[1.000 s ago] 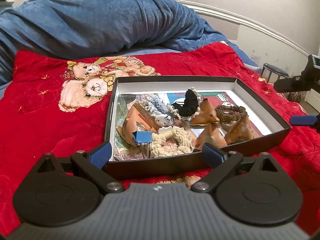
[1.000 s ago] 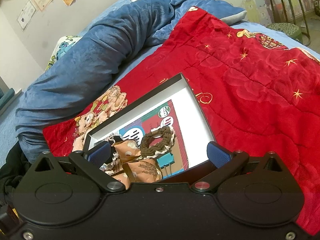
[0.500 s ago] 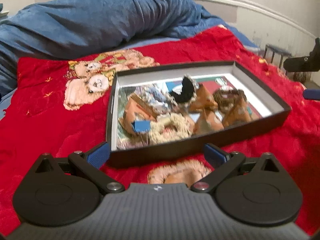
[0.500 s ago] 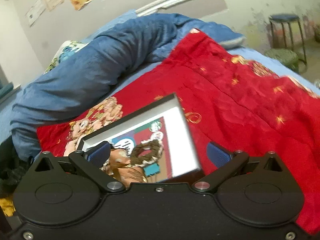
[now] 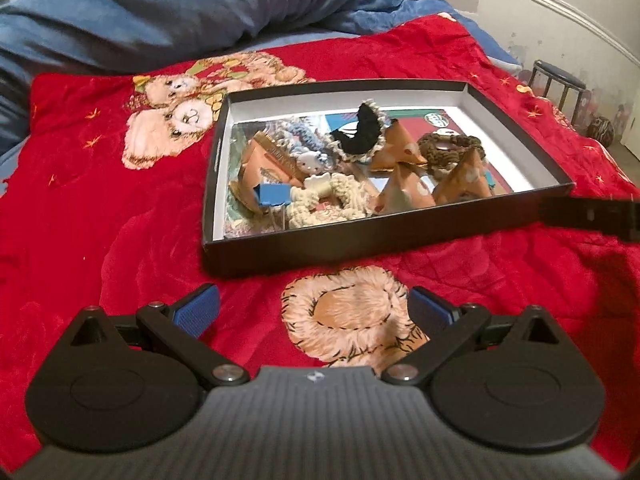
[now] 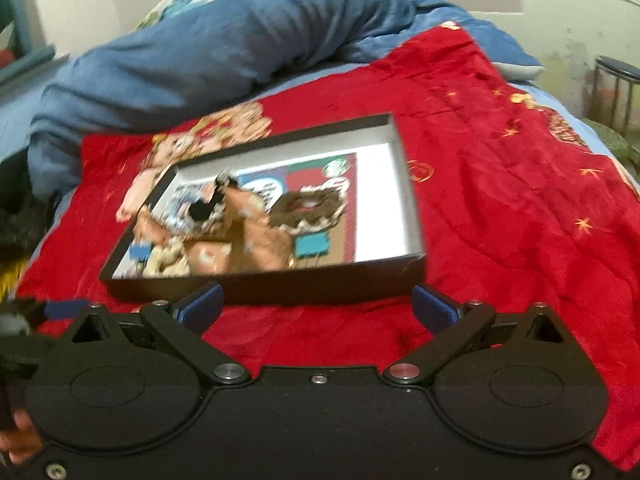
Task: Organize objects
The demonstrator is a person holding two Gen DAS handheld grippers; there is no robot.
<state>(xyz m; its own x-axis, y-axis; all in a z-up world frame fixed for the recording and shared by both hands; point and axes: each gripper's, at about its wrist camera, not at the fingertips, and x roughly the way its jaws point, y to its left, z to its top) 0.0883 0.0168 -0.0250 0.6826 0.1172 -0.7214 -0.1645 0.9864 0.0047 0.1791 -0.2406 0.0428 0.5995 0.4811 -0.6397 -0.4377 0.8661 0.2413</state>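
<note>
A shallow black box (image 5: 360, 248) with a white inside lies on the red blanket. It holds a black scrunchie (image 5: 362, 132), a cream scrunchie (image 5: 332, 200), a brown scrunchie (image 5: 450, 148), a blue binder clip (image 5: 274, 196), a cat-face clip (image 5: 312, 160) and three orange triangular packets (image 5: 404, 194). My left gripper (image 5: 314, 312) is open and empty, a short way in front of the box's near wall. My right gripper (image 6: 318, 306) is open and empty too, just short of the box (image 6: 272, 284), where the brown scrunchie (image 6: 306, 210) and a teal clip (image 6: 310, 246) show, blurred.
A rolled blue duvet (image 5: 180, 8) lies behind the box. The red blanket (image 5: 100, 200) has bear pictures and a furry patch (image 5: 348, 312) between my left fingers. A stool (image 5: 556, 80) and the white bed rail (image 5: 560, 12) stand at the right.
Both grippers have drawn back from the box, which now sits farther off in both views. The furry patch has come into view in front of the left gripper.
</note>
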